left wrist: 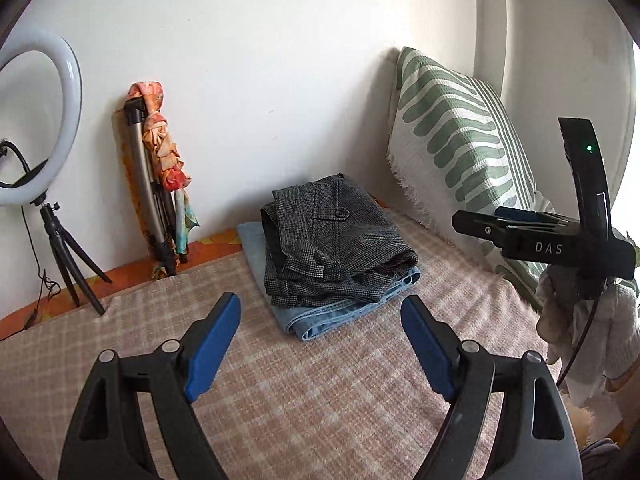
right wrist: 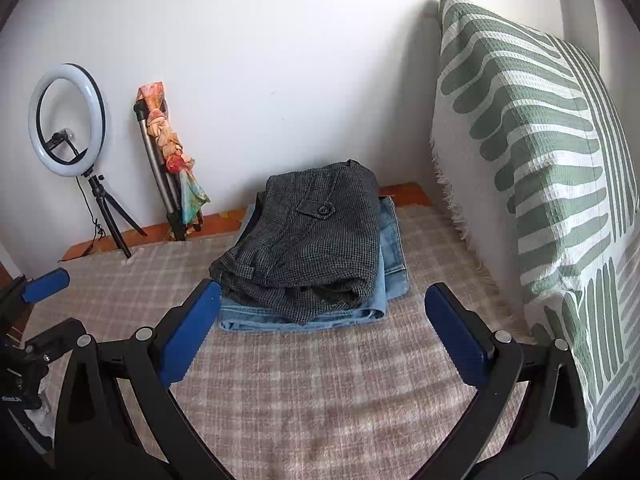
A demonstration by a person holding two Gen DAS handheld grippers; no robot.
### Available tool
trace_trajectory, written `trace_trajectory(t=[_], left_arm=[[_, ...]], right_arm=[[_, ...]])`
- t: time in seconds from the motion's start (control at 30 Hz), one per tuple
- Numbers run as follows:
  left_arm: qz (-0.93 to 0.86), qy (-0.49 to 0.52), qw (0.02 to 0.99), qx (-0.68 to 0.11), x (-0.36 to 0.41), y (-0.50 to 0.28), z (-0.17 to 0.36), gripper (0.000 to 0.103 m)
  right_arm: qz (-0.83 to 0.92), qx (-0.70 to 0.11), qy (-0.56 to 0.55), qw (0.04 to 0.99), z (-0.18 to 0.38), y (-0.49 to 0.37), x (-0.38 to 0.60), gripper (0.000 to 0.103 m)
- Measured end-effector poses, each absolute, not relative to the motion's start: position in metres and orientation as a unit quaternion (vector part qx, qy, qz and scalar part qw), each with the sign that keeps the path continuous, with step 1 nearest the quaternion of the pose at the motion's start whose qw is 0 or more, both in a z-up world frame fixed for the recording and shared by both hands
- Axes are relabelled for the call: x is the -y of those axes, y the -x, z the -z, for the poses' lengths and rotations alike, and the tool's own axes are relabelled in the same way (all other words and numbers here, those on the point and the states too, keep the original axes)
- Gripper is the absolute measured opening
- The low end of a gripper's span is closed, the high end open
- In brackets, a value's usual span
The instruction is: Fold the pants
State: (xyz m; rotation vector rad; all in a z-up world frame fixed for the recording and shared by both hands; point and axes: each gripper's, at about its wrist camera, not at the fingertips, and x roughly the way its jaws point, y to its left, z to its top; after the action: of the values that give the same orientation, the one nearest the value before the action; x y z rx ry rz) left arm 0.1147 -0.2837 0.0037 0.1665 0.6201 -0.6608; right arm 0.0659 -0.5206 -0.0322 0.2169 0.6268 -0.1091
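Folded dark grey checked pants (left wrist: 328,240) (right wrist: 308,244) lie on top of folded light blue jeans (left wrist: 340,312) (right wrist: 320,312), stacked on the pink plaid bed cover (left wrist: 320,392) (right wrist: 320,392) near the wall. My left gripper (left wrist: 320,340) is open and empty, held just short of the stack. My right gripper (right wrist: 324,336) is open and empty, its left pad next to the jeans' front corner. The right gripper also shows from the side in the left wrist view (left wrist: 520,232), and the left one in the right wrist view (right wrist: 44,280).
A green-and-white patterned pillow (left wrist: 460,140) (right wrist: 540,160) stands against the right side. A ring light on a small tripod (left wrist: 40,120) (right wrist: 68,120) and a folded tripod wrapped in colourful cloth (left wrist: 156,168) (right wrist: 172,160) lean at the white wall.
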Motion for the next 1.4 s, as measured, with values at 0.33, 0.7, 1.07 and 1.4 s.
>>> trace_trajectory(t=[0.33,0.7,1.07,1.4], left_arm=[[0.301,-0.059,0.904,-0.298,0.250,-0.069,-0.016,0.081],[0.290,-0.066,0.906,-0.302,0.223,-0.035,0.007,0.081],[0.283,-0.039,0.906,-0.312,0.203,-0.035,0.018,0.081],[0.270,-0.049,0.910,-0.310,0.194,-0.031,0.022,0.081]], right_arm=[[0.057,-0.295,-0.082,0.950,0.030,-0.008,0.475,0.103],[0.045,-0.289,-0.081,0.953,0.051,0.017,0.438,0.103],[0.057,-0.281,-0.086,0.954,0.058,0.012,0.438,0.103],[0.069,-0.286,-0.078,0.952,0.066,0.010,0.439,0.103]])
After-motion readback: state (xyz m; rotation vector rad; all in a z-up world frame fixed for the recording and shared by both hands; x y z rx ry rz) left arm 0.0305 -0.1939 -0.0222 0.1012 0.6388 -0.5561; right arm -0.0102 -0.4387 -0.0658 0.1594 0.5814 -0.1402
